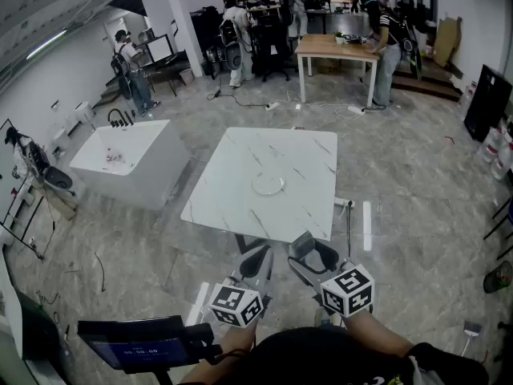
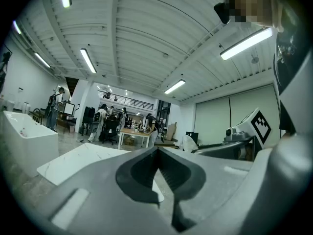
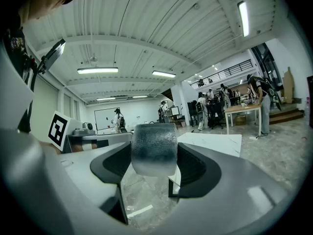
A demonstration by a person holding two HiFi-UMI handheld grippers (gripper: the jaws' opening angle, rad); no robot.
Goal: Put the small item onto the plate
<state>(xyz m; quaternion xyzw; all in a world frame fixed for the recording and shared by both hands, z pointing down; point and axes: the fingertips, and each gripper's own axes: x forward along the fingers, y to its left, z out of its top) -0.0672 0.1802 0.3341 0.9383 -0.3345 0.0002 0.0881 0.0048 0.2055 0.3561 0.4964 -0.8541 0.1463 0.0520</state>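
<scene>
A white marble table [image 1: 240,191] stands ahead with a small round white plate [image 1: 268,184] near its middle. Both grippers hang low, short of the table's near edge. My right gripper [image 1: 309,249] is shut on a small grey frosted cylinder [image 3: 153,149], which shows clearly between the jaws in the right gripper view. My left gripper [image 1: 258,257] has its jaws closed together with nothing between them [image 2: 157,173]. The table's corner [image 2: 73,160] appears beyond the left jaws.
A white bathtub-like basin [image 1: 128,163] stands left of the table. A wooden table [image 1: 333,48] with several people around it is at the back. A tablet on a stand [image 1: 140,343] is at the lower left. Cables and a power strip [image 1: 345,204] lie on the floor.
</scene>
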